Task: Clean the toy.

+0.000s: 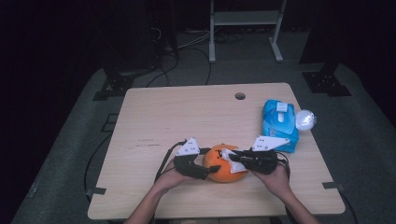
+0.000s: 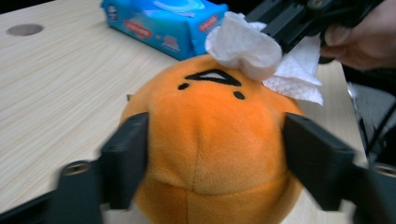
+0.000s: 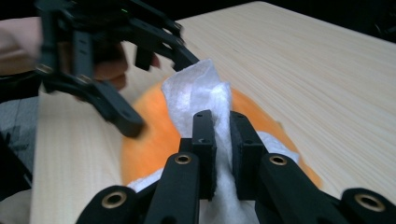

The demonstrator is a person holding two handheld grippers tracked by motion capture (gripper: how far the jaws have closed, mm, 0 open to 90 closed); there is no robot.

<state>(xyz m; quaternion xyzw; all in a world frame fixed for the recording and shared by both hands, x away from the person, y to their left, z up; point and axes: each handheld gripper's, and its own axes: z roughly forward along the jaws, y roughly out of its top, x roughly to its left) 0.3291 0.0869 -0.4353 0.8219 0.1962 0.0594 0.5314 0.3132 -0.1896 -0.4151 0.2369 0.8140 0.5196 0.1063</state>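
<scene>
An orange plush toy with a small stitched face lies near the table's front edge. My left gripper comes at it from the left, and in the left gripper view its two jaws press on either side of the plush toy. My right gripper reaches in from the right and is shut on a crumpled white wipe, which rests on top of the toy. In the left gripper view the wipe sits just above the face.
A blue pack of wipes lies at the table's right side, with a round white object beside it at the edge. A cable hole is near the back edge. Cables trail off the front left.
</scene>
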